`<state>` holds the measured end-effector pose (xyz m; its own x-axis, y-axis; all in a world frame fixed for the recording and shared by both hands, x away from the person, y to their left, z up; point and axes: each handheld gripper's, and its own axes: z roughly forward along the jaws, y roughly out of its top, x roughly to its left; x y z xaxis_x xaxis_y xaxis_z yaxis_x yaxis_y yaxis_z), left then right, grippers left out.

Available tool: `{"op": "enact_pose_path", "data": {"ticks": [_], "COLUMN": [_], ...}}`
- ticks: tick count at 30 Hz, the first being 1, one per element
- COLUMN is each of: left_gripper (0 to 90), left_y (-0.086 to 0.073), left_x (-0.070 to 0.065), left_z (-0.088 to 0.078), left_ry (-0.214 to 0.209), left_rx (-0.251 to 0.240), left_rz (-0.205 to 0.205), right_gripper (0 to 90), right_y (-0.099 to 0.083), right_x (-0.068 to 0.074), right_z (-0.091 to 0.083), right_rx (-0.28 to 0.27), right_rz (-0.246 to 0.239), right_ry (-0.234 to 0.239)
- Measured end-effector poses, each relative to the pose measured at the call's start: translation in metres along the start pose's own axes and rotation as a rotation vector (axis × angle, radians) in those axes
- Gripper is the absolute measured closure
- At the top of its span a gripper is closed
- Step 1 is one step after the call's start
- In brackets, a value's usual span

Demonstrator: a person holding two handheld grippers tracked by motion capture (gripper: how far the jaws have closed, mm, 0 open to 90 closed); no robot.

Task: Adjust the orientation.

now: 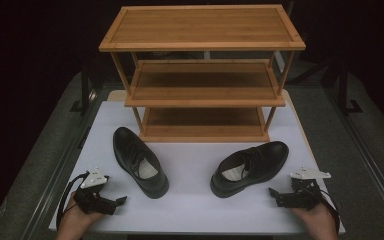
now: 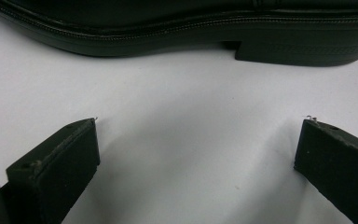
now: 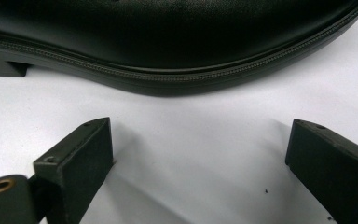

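- high view: left shoe [image 1: 139, 161] and right shoe [image 1: 250, 167] lie on the white table [image 1: 190, 205], near side of the wooden rack [image 1: 202, 75].
- left gripper [image 1: 111, 202] and right gripper [image 1: 278, 196] sit spread, nothing between the jaws.
- each should likely close in on its shoe's side, clamp at the collar, lift level.

left shoe [image 2: 191, 32] upper cropped, right shoe [image 3: 168, 42] heel cropped

Bare table [image 1: 190, 205] between shoes [image 1: 139, 161]
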<state>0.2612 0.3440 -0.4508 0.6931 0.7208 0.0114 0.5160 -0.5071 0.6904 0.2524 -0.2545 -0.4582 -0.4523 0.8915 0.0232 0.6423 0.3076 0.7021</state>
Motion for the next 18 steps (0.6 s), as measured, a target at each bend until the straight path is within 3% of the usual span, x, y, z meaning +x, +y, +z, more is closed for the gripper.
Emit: {"op": "enact_pose_path", "data": {"ticks": [15, 18], "left_gripper": [0.3, 12.3], "left_y": [0.0006, -0.0006], "left_x": [0.0004, 0.0033], "left_z": [-0.0009, -0.0056], "left_ry": [0.005, 0.004], "left_rx": [-0.003, -0.029], "left_rz": [-0.01, -0.007], "right_gripper": [6.8, 6.8], "right_y": [0.0, -0.0001], "right_x": [0.0001, 0.0001], "right_z": [0.0, -0.0001], "right_rx": [0.0, 0.0], "right_rz": [0.0, 0.0], "right_ry": [-0.001, -0.001]}}
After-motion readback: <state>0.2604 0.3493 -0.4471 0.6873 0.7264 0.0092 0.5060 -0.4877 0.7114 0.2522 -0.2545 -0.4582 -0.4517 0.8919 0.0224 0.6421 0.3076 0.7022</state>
